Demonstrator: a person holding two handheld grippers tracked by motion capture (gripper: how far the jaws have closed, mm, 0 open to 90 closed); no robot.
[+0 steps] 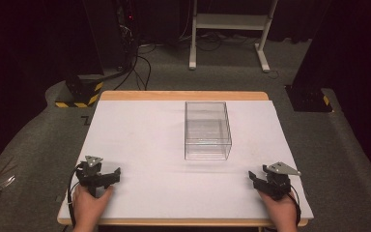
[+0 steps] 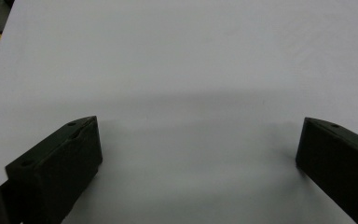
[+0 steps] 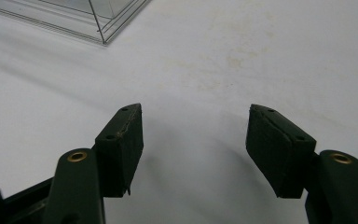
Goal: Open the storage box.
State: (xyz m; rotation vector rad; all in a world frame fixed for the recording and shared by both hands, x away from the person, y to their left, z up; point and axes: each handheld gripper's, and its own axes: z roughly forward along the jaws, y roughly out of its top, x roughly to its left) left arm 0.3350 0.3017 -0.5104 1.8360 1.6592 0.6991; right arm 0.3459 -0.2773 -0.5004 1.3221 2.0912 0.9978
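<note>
Clear box waits mid-worktop, both claws released

Clear box [image 1: 207,130] stands toward the worktop [image 1: 140,125] far edge, empty. Left claw [image 1: 105,178] and right claw [image 1: 257,180] rest agape at the near corners. Judged best: approach squarely, gripping opposite walls gently.

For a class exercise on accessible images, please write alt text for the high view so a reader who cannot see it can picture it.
A clear plastic box stands empty on a white table, seen from above. At the near edge a person's hands hold two black grippers, the left gripper and the right gripper, both resting apart from the box. Behind the table is a dark carpeted floor with cables.
</note>
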